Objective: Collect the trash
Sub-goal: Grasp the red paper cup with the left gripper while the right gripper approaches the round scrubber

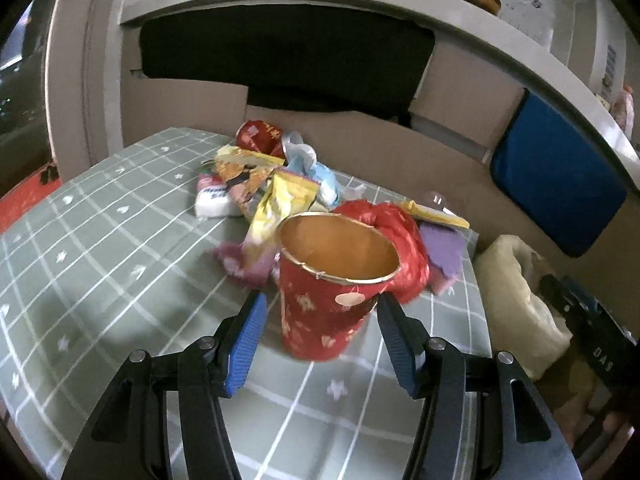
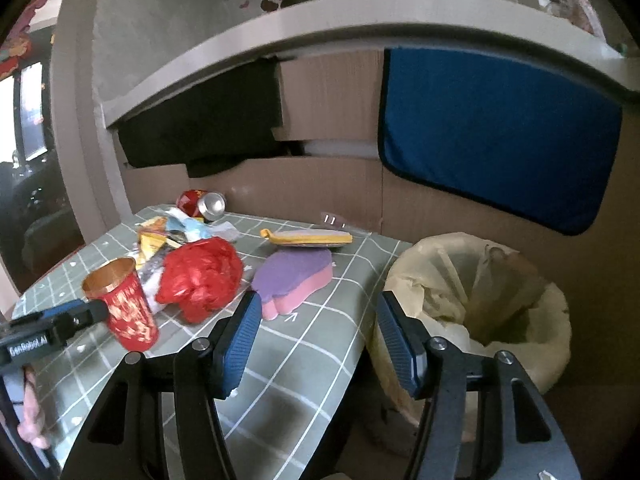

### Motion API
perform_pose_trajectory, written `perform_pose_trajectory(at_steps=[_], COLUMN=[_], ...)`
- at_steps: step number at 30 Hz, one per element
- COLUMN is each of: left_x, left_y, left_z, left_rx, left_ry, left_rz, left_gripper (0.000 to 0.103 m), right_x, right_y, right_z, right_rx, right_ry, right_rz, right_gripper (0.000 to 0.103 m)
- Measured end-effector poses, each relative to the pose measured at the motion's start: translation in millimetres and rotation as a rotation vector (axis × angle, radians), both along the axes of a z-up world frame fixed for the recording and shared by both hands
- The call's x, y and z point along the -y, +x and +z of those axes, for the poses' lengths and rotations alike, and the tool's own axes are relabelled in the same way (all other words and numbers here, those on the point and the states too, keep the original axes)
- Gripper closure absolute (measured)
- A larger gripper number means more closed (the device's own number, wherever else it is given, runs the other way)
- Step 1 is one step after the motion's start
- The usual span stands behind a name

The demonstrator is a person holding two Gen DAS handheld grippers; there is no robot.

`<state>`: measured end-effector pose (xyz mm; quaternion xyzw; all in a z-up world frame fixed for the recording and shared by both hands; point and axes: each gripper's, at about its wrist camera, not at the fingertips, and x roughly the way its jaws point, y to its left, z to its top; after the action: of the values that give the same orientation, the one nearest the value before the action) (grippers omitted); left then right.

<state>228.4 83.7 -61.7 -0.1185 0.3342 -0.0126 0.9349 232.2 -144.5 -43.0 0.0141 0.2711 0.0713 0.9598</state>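
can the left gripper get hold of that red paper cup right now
Probably yes. The left gripper is open with the red paper cup upright between its blue pads, and nothing blocks either side; the red plastic bag sits behind it.

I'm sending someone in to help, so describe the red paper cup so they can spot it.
On the green checked tablecloth, look at the near end of the litter pile. The red paper cup stands there beside a crumpled red bag; it alone is rigid, open-topped and gold inside.
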Motion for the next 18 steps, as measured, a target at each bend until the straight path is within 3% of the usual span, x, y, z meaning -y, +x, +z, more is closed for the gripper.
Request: perform_pose_trajectory(at_steps=[8, 13, 18], left_x=[1.3, -18.8, -30.3], left_y=[44.3, 48.2, 31.3], left_z=[-6.5, -10.2, -7.0], left_rx=[-0.028, -0.05, -0.041], left_ry=[0.016, -0.116, -0.167], left_rz=[-0.027, 0.014, 0.037], left_gripper=[0.045, 0.048, 0.049], right_x=[5.6, 5.7, -0.5], right_y=[38.1, 54.9, 73.8], right_z=[-7.7, -14.4, -13.8], right_rx=[-0.039, -0.085, -0.114], right_ry=[0.016, 0.034, 0.049], right_rz=[0.019, 0.035, 0.054], right_gripper=[0.045, 0.045, 0.045])
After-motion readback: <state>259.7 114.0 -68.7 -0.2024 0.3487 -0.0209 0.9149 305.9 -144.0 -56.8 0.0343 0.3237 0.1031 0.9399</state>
